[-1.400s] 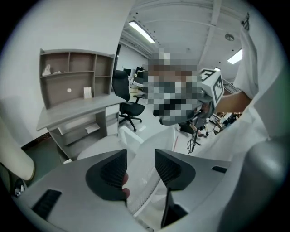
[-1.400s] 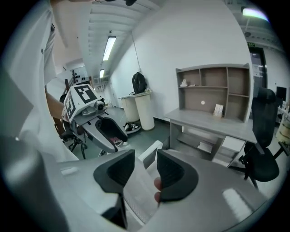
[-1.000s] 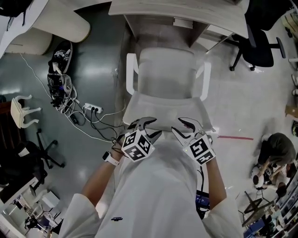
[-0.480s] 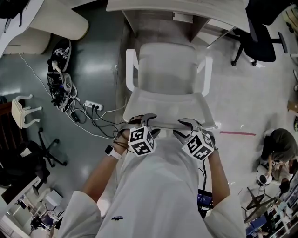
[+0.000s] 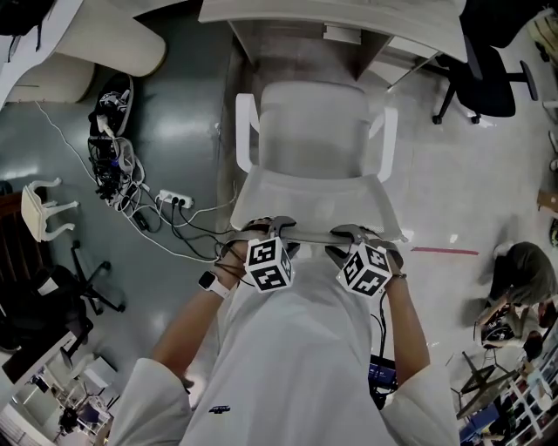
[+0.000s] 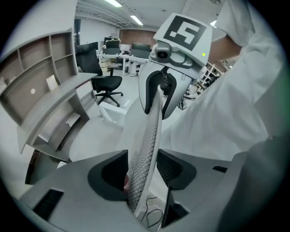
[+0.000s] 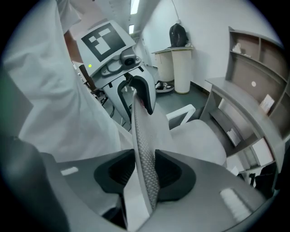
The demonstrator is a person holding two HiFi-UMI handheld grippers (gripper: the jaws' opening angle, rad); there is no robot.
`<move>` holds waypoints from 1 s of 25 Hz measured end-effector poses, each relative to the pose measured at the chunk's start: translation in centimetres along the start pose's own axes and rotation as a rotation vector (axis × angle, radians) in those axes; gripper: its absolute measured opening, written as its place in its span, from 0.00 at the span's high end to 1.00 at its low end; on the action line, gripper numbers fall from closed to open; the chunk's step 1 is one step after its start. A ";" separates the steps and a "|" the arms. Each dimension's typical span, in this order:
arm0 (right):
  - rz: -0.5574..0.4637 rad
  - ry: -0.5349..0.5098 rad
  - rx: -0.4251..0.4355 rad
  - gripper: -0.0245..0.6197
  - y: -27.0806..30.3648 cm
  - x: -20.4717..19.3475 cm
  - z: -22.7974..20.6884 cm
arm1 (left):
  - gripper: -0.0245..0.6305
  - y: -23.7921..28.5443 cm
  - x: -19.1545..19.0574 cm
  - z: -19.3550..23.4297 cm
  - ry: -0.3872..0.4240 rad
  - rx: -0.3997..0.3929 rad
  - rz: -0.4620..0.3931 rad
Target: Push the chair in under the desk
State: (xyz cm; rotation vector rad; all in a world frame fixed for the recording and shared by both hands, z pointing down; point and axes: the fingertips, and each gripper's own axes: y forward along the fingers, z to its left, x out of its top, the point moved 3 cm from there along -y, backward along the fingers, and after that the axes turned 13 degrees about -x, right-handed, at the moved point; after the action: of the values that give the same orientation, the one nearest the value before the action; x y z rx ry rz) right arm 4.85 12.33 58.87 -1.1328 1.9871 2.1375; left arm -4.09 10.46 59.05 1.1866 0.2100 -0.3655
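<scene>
left gripper [image 6: 143, 171]: its jaws have just been closing and now press on both sides of the meshed top edge of the backrest [image 6: 146, 136], which runs up between them. right gripper [image 7: 146, 174]: its jaws have just been closing too and clamp the same edge further along. each gripper shows in the other's view, astride that rim. seen from the head, the two sit side by side on the backrest. the chair [image 5: 312, 131] faces the tabletop [image 5: 331, 12], its seat just short of the near edge, with white armrests [image 5: 247, 135] on either side. cables and a power strip [image 5: 171, 204] lie on the floor [image 5: 187, 131] to the left. a black office chair [image 5: 488, 83] stands at upper right.
</scene>
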 end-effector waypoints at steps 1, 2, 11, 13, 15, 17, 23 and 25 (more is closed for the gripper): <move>0.002 -0.017 0.007 0.74 0.0 0.0 0.1 | 0.68 0.2 0.1 -0.2 0.026 -0.006 0.019; 0.004 -0.024 0.013 0.75 -0.1 -0.1 0.1 | 0.71 0.3 0.2 -0.4 0.049 -0.011 0.035; -0.031 -0.043 -0.052 0.75 0.0 0.3 -0.2 | 0.73 0.0 0.2 0.1 0.068 -0.013 0.022; -0.033 -0.045 -0.071 0.75 0.1 0.4 -0.5 | 0.71 0.0 0.2 0.5 0.057 -0.001 0.010; -0.030 -0.041 -0.084 0.75 0.2 0.6 -1.0 | 0.70 -0.2 0.3 1.1 0.047 0.011 0.005; -0.028 -0.035 -0.094 0.74 0.3 0.9 -1.8 | 0.70 -0.4 0.5 1.8 0.047 0.025 0.005; -0.045 -0.025 -0.115 0.74 0.5 1.7 -3.8 | 0.71 -1.0 1.1 3.7 0.073 0.061 -0.004; -0.051 -0.024 -0.122 0.74 0.8 2.2 -4.3 | 0.71 -1.3 1.0 4.4 0.080 0.060 -0.001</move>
State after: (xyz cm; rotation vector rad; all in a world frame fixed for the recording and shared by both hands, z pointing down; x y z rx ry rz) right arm 5.00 7.43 58.74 -1.1540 1.8202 2.2627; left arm -3.77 5.75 59.16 1.2619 0.2708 -0.3277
